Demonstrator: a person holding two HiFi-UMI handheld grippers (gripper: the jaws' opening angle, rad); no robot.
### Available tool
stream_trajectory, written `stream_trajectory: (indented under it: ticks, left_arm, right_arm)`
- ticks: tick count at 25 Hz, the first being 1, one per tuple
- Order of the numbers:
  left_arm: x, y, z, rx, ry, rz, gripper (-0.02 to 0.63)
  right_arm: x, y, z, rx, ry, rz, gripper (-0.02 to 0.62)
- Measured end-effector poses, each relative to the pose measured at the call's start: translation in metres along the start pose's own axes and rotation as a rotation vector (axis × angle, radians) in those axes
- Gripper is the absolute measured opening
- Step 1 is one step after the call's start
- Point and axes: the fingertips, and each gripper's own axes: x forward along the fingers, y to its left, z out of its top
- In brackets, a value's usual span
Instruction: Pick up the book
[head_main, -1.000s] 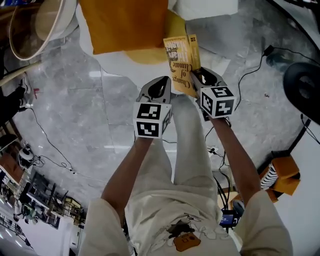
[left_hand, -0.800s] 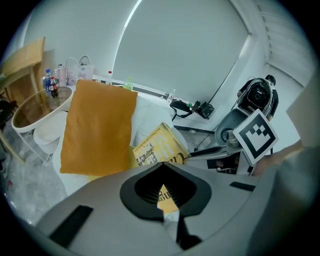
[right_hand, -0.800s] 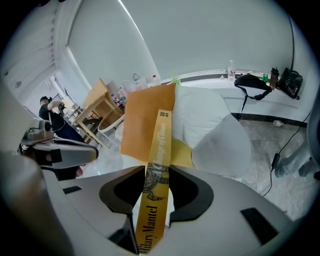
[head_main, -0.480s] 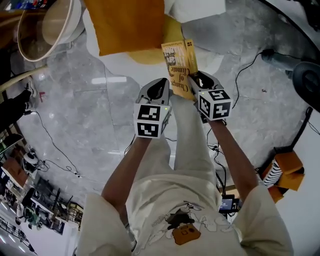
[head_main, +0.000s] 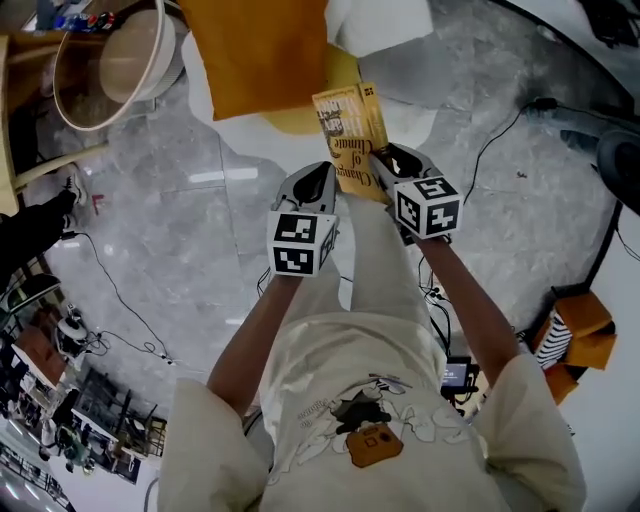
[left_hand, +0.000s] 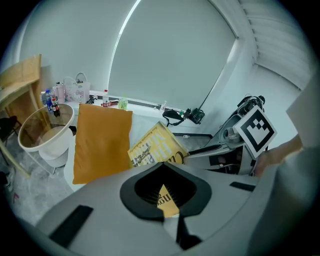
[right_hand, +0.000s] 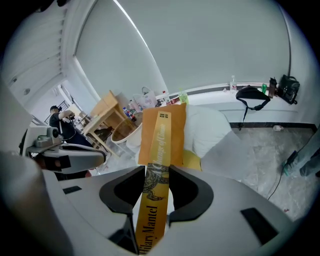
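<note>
Raised higher than a second ago, the right tongs (right_hand: 153, 175) stay clamped across the spine of the yellow book (head_main: 348, 130). It juts out beyond them in mid-air. The left tongs (head_main: 318, 178), closed and apparently empty, ride just beside its lower corner. Farther out lie a white surface (head_main: 235, 125) and an orange cushion (head_main: 255, 50). The book looks a light, stiff paperback with a smooth cover, best gripped deep at the spine.
</note>
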Motion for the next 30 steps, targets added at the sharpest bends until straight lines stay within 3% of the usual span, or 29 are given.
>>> stream_trajectory:
  ticks: [11, 24, 30]
  left_arm:
    - [-0.054, -0.004, 0.052, -0.036, -0.101, 0.002, 0.006]
    - [-0.125, -0.019, 0.084, 0.025, -0.156, -0.04, 0.006]
    - [-0.154, -0.021, 0.095, -0.018, -0.21, -0.045, 0.006]
  right_arm:
    - [-0.052, 0.041, 0.044, 0.008, -0.094, 0.023, 0.168]
    - [-0.112, 0.077, 0.061, 0.057, -0.17, 0.021, 0.167]
    - [-0.142, 0.104, 0.08, 0.025, -0.223, 0.022, 0.167]
